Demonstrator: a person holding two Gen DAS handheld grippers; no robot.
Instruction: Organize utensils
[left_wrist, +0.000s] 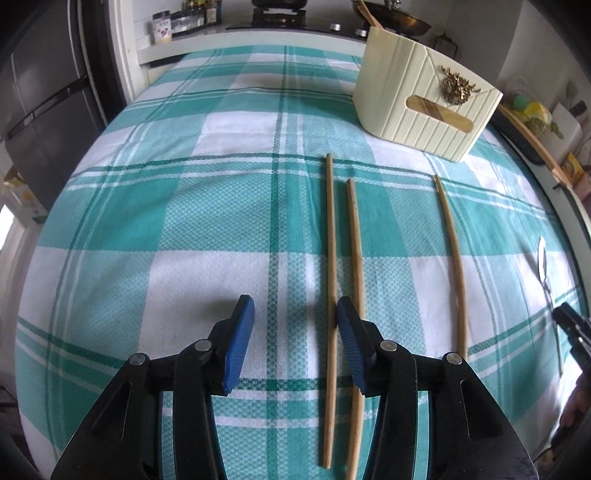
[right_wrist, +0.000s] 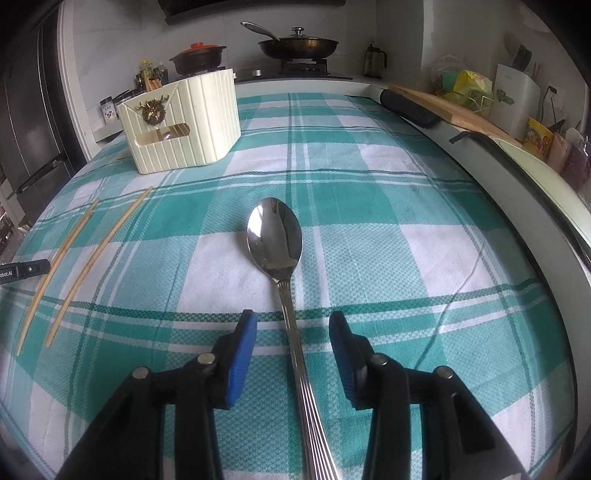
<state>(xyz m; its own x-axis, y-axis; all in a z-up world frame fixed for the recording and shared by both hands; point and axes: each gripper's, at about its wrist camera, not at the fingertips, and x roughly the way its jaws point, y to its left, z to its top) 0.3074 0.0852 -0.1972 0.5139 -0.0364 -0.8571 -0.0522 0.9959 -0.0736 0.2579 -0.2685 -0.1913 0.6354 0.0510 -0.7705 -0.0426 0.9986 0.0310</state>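
Left gripper (left_wrist: 295, 317) hangs low over a teal-and-white checked tablecloth (left_wrist: 184, 221), jaws apart, its right pad just beside two chopsticks (left_wrist: 330, 236); a third chopstick (left_wrist: 452, 258) lies further right. Right gripper (right_wrist: 293, 328) is also spread, straddling a steel spoon (right_wrist: 275, 236) handle without clamping it. Cream utensil holder (right_wrist: 184, 122) stands at the far end, stove with pans (right_wrist: 299, 46) behind.

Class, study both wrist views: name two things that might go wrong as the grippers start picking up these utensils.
1. The left gripper is open with two chopsticks lying close together by its right finger; closing might catch both or neither.
2. The right gripper straddles the thin spoon handle lying flat on the tablecloth; the fingers may pinch cloth or slip off.
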